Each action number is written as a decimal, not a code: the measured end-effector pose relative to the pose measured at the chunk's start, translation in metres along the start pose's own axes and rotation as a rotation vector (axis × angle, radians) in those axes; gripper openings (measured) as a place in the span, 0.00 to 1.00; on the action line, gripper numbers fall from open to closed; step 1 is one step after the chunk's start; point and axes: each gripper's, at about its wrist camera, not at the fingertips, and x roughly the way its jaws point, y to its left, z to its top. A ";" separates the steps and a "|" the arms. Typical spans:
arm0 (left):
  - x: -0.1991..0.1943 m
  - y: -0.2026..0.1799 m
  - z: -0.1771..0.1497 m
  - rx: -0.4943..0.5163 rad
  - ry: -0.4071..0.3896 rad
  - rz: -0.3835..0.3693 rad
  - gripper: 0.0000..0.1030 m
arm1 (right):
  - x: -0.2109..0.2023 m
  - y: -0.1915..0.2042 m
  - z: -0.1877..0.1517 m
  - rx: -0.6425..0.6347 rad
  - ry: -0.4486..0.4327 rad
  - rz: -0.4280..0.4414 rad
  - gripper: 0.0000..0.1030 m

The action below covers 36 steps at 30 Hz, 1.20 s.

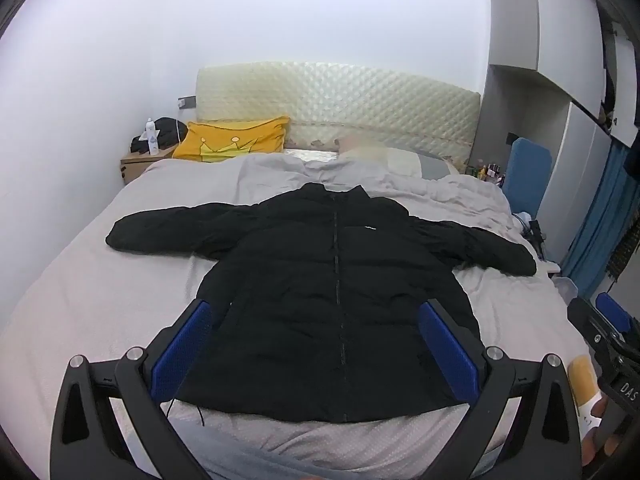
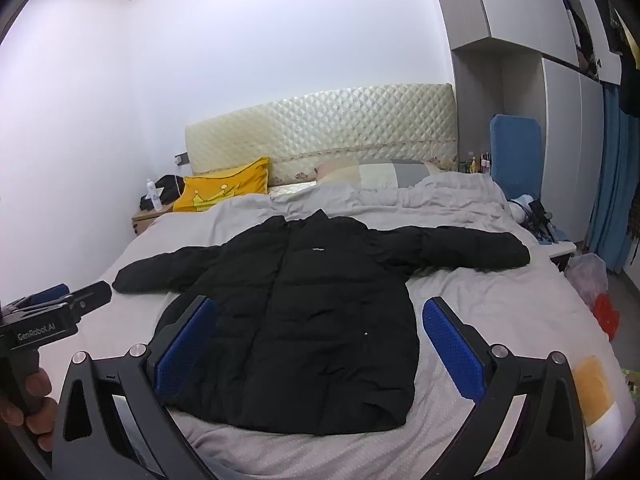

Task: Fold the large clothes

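The bed [image 1: 100, 304] fills the room, and a black jacket [image 1: 336, 280] lies flat on it, zipped, sleeves spread. Folding hasn't begun. The left tool [image 1: 316, 344] and right tool [image 2: 320, 344] hover wide open, empty (likely a sleeve comes first). A yellow pillow [image 1: 236, 140] leans by the headboard.

Even, cool indoor light, no hard shadows. White wall [image 1: 280, 20] blown out to a hazy glow. Black jacket [image 1: 332, 300] swallows detail; its folds barely read. Strong fisheye bending, dark vignette at corners. Centre sharp, edges soft; one blurred patch near the pillows [image 1: 360, 146].
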 end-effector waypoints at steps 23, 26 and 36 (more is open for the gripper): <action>0.019 0.001 -0.008 0.004 0.037 0.006 1.00 | -0.001 0.013 -0.005 -0.022 0.004 -0.028 1.00; 0.021 -0.001 -0.007 0.003 0.041 0.003 1.00 | 0.000 0.012 -0.004 -0.022 0.008 -0.027 1.00; 0.024 0.002 -0.012 -0.003 0.043 0.004 1.00 | 0.003 0.011 -0.004 -0.020 0.017 -0.031 1.00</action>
